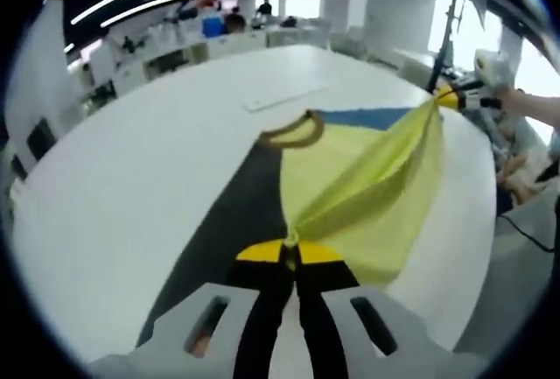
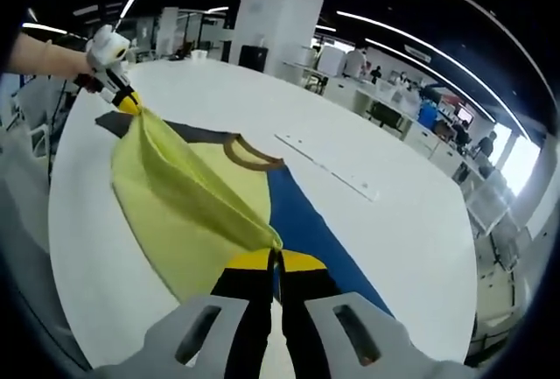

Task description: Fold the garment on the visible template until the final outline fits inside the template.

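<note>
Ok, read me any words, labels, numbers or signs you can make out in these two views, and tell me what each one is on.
None can be read.
The yellow garment, held taut between the left gripper and the right gripper, carries no visible print.
The white strip on the white table shows no legible marking.
The dark and blue template is plain.
Background desks and screens are too small and blurred to read.

Yellow garment (image 1: 367,178) lifted taut above dark-and-blue template (image 2: 306,221).
</note>
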